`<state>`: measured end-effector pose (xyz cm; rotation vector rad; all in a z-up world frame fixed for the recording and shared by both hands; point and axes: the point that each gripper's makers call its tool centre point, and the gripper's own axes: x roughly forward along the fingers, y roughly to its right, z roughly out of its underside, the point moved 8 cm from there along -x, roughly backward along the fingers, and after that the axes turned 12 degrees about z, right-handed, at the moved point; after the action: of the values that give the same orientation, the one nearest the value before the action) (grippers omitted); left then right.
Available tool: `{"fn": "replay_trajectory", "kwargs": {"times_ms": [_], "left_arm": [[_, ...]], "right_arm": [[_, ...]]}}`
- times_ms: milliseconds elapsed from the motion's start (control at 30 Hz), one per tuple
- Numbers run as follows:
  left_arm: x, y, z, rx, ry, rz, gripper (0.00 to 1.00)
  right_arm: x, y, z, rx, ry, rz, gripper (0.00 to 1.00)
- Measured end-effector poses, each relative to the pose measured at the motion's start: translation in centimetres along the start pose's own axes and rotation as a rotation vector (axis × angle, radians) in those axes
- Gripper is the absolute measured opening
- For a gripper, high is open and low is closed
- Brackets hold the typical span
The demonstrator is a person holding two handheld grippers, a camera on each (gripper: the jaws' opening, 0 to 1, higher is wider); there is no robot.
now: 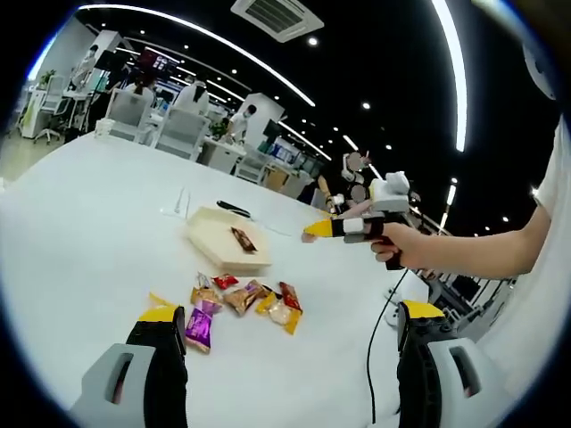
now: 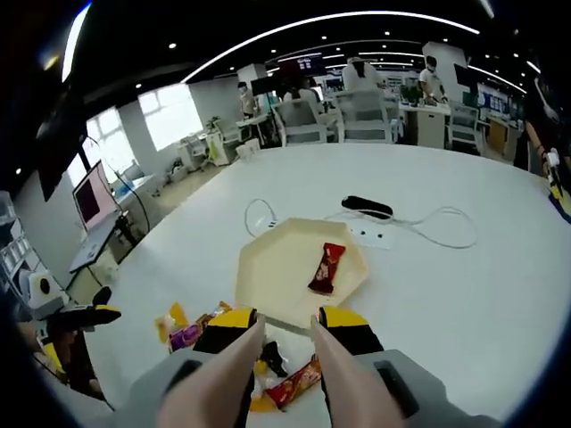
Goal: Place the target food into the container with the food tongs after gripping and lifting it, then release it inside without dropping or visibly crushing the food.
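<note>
Right gripper view: your right gripper (image 2: pixel 284 332), jaws spread, hovers directly over the snack pile (image 2: pixel 268 366), hexagonal tray (image 2: pixel 277 267) just ahead.

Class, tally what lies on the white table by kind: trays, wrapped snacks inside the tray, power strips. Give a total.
Trays: 1, the cream hexagonal tray
Wrapped snacks inside the tray: 1, the red snack bar
Power strips: 1, the white power strip
Total: 3

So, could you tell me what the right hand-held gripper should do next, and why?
Probably lower and close gently on one wrapped snack. The right hand-held gripper is open above the snack pile, while the tray holds just one red bar.
</note>
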<state>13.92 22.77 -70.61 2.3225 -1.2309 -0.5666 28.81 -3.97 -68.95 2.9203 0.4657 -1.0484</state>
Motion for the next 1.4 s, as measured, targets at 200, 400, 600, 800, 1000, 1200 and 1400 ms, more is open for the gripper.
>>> {"fn": "replay_trajectory", "kwargs": {"times_ms": [200, 400, 600, 800, 1000, 1200, 1400], "left_arm": [[0.4, 0.3, -1.0, 0.045, -0.004, 0.006, 0.99], [0.3, 0.2, -1.0, 0.049, -0.002, -0.006, 0.99], [-0.4, 0.0, -0.5, 0.052, 0.016, -0.043, 0.99], [-0.7, 0.0, -0.4, 0.050, 0.024, -0.056, 0.99], [-0.8, -0.1, -0.6, 0.043, 0.042, -0.066, 0.99], [-0.5, 0.0, -0.5, 0.039, 0.038, -0.058, 0.99], [-0.4, 0.1, -0.6, 0.041, 0.044, -0.052, 0.99]], "right_arm": [[0.0, -0.2, 0.1, 0.020, 0.001, -0.007, 0.27], [0.3, -0.8, 1.3, 0.020, -0.010, -0.024, 0.27], [0.3, -1.1, 1.5, 0.038, -0.008, -0.024, 0.27], [0.5, -1.4, 1.6, 0.025, -0.010, -0.031, 0.27], [0.6, -1.6, 2.1, 0.021, -0.016, -0.041, 0.27], [0.1, -2.2, 2.7, 0.022, -0.023, -0.042, 0.27], [-0.1, -2.2, 2.9, 0.021, -0.024, -0.042, 0.28]]}}
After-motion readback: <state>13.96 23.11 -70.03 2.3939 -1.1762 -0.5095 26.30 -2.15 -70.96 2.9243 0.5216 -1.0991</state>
